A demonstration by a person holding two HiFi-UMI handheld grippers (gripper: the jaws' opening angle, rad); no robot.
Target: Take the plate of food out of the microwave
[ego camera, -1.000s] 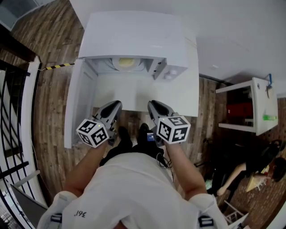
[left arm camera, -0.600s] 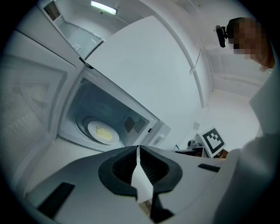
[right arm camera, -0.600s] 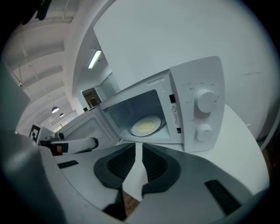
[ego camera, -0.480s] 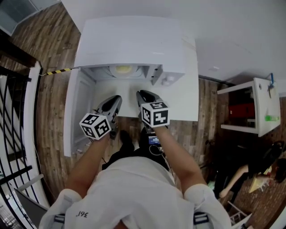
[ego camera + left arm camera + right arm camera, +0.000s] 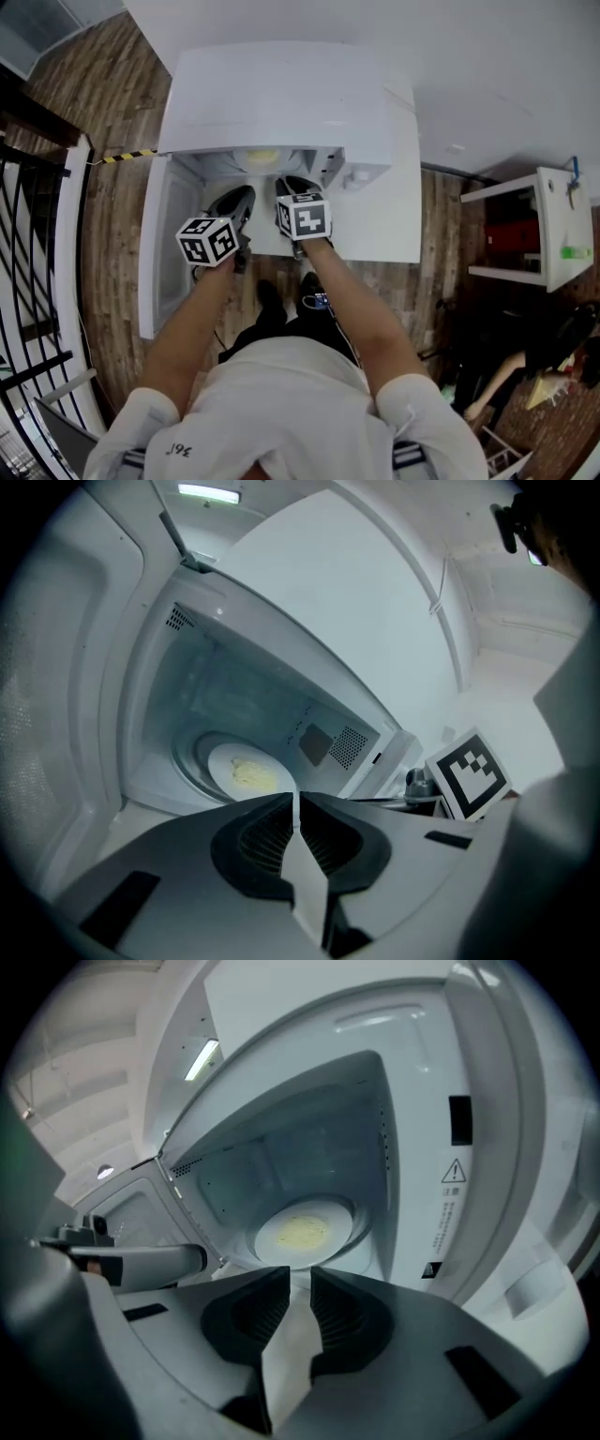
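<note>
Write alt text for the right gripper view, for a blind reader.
A white plate of yellowish food sits inside an open white microwave, seen from just outside its mouth. The right gripper fills the foreground, jaws slightly apart with nothing between them; the left gripper pokes in from the left.

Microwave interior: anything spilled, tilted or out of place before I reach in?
Nothing stands out. The plate lies flat on the turntable, the yellow food sits in its middle, and no spill shows around it. The door stands open.

left gripper (image 5: 294,797): jaws together | right gripper (image 5: 300,1279): jaws slightly apart | both arms stretched forward
</note>
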